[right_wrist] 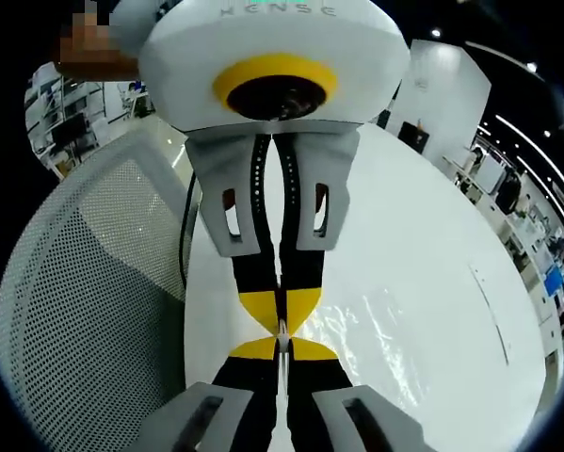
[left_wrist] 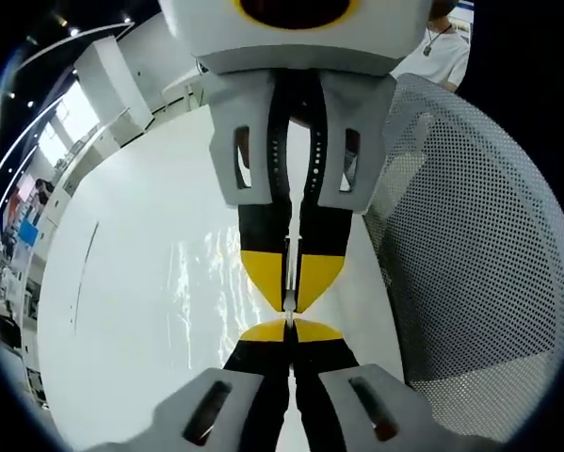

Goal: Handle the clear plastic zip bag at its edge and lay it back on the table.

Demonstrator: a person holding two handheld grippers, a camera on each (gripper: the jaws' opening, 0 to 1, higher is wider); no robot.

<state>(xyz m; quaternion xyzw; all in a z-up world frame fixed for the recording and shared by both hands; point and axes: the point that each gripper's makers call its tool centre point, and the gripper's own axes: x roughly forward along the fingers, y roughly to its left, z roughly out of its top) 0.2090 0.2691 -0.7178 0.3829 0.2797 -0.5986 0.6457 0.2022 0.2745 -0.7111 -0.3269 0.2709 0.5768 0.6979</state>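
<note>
Both claws, left and right, met tip to tip, each clamped on the clear zip bag edge; thin, limp, slippery film, it lay on the white desk beside a mesh chair

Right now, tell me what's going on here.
A person is working with two handheld grippers over a white table. The left gripper and the right gripper face each other tip to tip, both with jaws closed, apparently pinching the edge of the clear plastic zip bag between them. The bag's crinkled film spreads over the tabletop to one side. A white perforated mesh panel stands on the other side. The bag has not yet been let go.
</note>
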